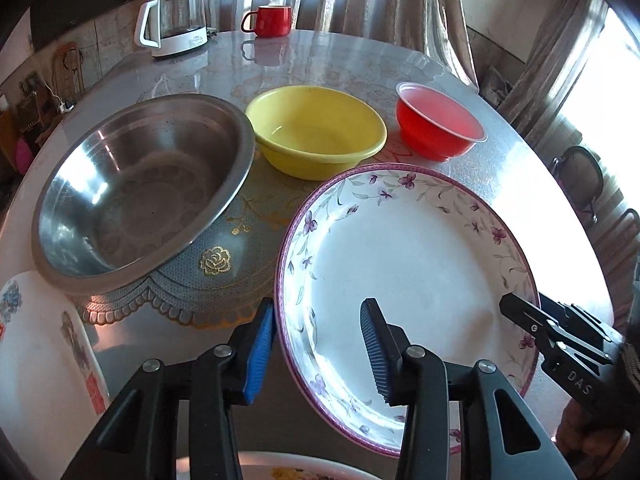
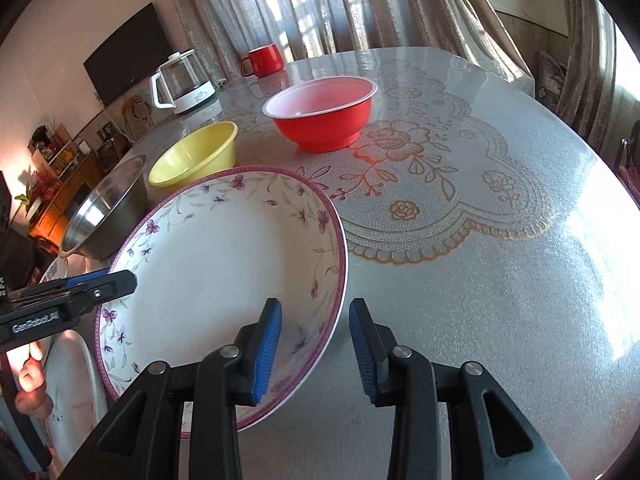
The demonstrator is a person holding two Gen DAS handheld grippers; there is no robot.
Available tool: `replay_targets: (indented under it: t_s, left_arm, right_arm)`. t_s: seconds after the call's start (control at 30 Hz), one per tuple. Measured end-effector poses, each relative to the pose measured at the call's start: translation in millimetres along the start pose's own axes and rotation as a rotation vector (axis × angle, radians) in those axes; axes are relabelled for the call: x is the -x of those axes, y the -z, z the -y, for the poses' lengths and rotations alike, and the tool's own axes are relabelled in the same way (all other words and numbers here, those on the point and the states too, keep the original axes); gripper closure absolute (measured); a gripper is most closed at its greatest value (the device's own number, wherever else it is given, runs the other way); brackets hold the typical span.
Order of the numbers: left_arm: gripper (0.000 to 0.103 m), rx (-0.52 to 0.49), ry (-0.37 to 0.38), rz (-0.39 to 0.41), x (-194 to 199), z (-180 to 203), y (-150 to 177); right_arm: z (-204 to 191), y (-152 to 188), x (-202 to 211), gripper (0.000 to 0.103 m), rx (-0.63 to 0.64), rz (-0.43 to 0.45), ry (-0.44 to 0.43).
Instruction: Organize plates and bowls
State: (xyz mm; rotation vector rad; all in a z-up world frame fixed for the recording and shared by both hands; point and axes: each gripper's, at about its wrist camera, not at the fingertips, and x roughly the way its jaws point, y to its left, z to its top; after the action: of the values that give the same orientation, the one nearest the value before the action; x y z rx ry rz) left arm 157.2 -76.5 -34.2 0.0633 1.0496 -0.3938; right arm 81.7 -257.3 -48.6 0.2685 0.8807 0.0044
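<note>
A white plate with a purple flowered rim [image 1: 404, 276] [image 2: 216, 276] lies on the table near me. My left gripper [image 1: 318, 346] is open, its jaws straddling the plate's left rim. My right gripper [image 2: 314, 354] is open, its jaws straddling the plate's right rim; it also shows at the right of the left wrist view [image 1: 560, 336]. Beyond stand a steel bowl [image 1: 136, 192] [image 2: 104, 216], a yellow bowl [image 1: 316, 128] [image 2: 196, 156] and a red plastic bowl [image 1: 438, 120] [image 2: 324, 112]. Another white dish [image 1: 44, 340] lies at the left edge.
A glass kettle [image 1: 176, 20] [image 2: 184, 80] and a red mug [image 1: 272, 20] [image 2: 264, 60] stand at the table's far side. A lace-patterned cover [image 2: 440, 184] lies over the table. Curtains hang behind. Another plate rim [image 1: 280, 468] shows at the bottom.
</note>
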Motion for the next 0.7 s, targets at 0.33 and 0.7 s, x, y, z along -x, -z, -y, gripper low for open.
replay_targets:
  t_s: [0.33, 0.7]
  left_arm:
    - [0.060, -0.023, -0.031, 0.021, -1.4, 3.2, 2.2]
    - [0.060, 0.036, 0.002, 0.019, 1.4, -2.3, 1.5]
  right_arm:
    - [3.2, -2.7, -1.0, 0.070, 0.012, -0.018, -0.063]
    - [4.6, -2.2, -1.8, 0.073, 0.016, -0.011, -0.066]
